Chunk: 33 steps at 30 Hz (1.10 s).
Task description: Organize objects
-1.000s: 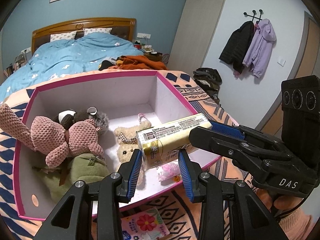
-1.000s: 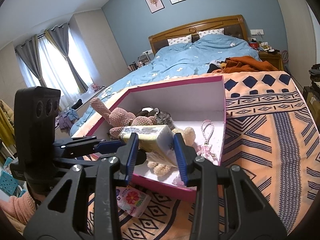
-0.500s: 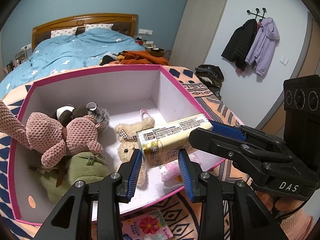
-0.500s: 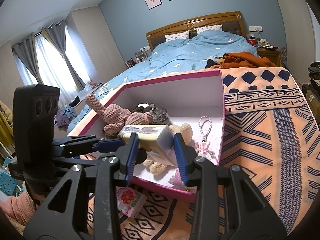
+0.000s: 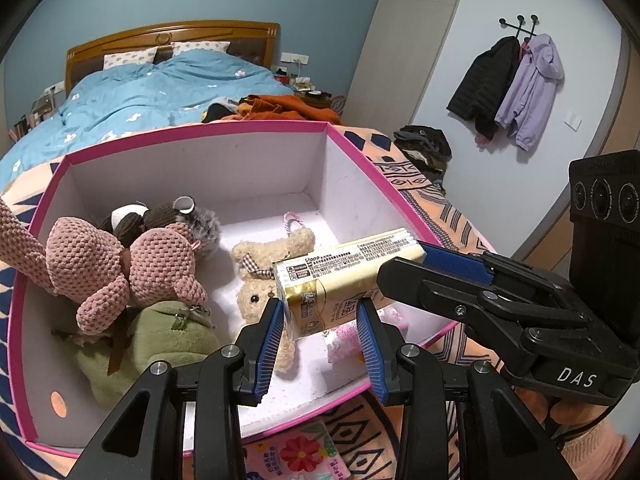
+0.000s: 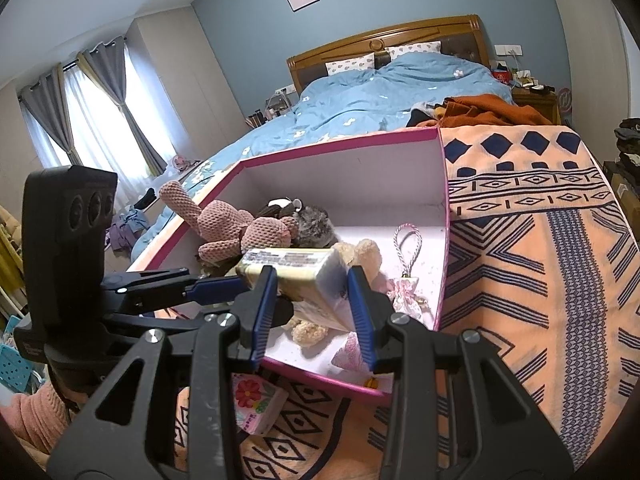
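Observation:
A long gold and white tissue pack (image 5: 332,280) (image 6: 296,264) hangs over the near right part of a white box with a pink rim (image 5: 348,148) (image 6: 340,144). My left gripper (image 5: 320,320) (image 6: 224,284) is shut on one end of the pack. My right gripper (image 6: 312,300) (image 5: 404,268) is shut on the other end, coming in from the right. In the box lie a pink knitted rabbit (image 5: 120,268) (image 6: 236,228), a cream bear (image 5: 272,248), a green plush (image 5: 160,332) and a brown-grey plush (image 5: 176,216).
The box stands on an orange and navy patterned blanket (image 6: 540,260) at the foot of a bed with blue bedding (image 6: 380,96). A flowered pink packet (image 5: 296,456) (image 6: 256,400) lies on the blanket just in front of the box. Coats (image 5: 516,88) hang on the right wall.

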### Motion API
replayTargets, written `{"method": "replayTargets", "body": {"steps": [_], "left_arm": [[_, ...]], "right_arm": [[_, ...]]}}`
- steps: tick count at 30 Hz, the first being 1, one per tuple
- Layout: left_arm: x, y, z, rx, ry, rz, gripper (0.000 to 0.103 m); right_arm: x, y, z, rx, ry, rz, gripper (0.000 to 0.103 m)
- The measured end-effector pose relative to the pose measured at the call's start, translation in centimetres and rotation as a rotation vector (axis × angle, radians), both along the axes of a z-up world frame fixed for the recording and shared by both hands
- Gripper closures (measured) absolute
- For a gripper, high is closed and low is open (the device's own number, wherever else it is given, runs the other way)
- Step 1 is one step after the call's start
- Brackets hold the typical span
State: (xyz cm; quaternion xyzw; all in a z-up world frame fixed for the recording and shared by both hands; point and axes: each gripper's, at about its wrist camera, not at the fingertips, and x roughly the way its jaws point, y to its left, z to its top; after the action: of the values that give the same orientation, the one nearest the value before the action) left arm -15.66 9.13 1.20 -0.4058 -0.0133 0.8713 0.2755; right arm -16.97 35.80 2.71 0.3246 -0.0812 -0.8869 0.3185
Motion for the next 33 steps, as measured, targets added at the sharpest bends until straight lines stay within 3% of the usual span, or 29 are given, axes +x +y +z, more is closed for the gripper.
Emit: {"method": "replayTargets", "body": {"steps": [22,33], "left_arm": [[-1.0,-0.1,-0.7,0.002,-0.038,0.018,0.066],[-1.2,-0.4,-0.9,-0.018,-0.023,0.050,0.066]], "right_arm": [[-0.7,-0.5,-0.6,0.021,-0.026,-0.016,0.063],[-0.3,-0.9,-0.5,0.074,0.004,-0.050,0.063]]}}
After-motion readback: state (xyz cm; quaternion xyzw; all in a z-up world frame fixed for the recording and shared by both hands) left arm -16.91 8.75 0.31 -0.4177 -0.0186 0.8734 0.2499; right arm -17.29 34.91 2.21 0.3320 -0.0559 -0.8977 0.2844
